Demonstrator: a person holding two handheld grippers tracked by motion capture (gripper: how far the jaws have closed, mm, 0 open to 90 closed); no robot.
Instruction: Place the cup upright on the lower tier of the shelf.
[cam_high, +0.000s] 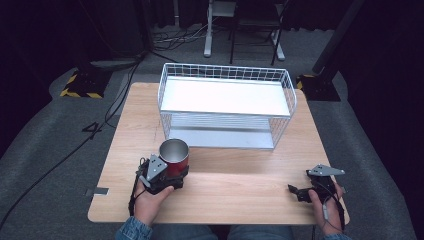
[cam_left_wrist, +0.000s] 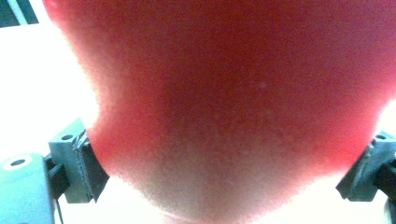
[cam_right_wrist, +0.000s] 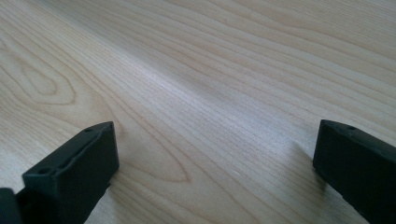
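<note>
Near the left front part of the table (cam_high: 235, 175), a red cup (cam_high: 174, 157) with a bare metal inside stands upright, well short of the white wire basket (cam_high: 226, 75) behind it; the left claw (cam_high: 170, 176) sits around the cup's lower wall, and in the left gripper view the red wall (cam_left_wrist: 224, 102) bulges between the two jaws, which meet it at either side, so I judge the claw clenched on the cup, though the glare there hides how firmly; the right claw (cam_high: 299, 192) rests low at the right front of the table, released, its jaws standing well apart over bare wood (cam_right_wrist: 201, 93) with nothing between them.

From here the main risk is the hold itself; the wall is round and smooth, and the jaws catch it low down, so on a lift the cup could tip forward or twist out of the pads. A cup carried low could strike the basket's wire rim and be knocked loose. A hard squeeze might dent thin metal; a light one lets it slide. With the right claw far off, nothing steadies the cup if it tilts.
</note>
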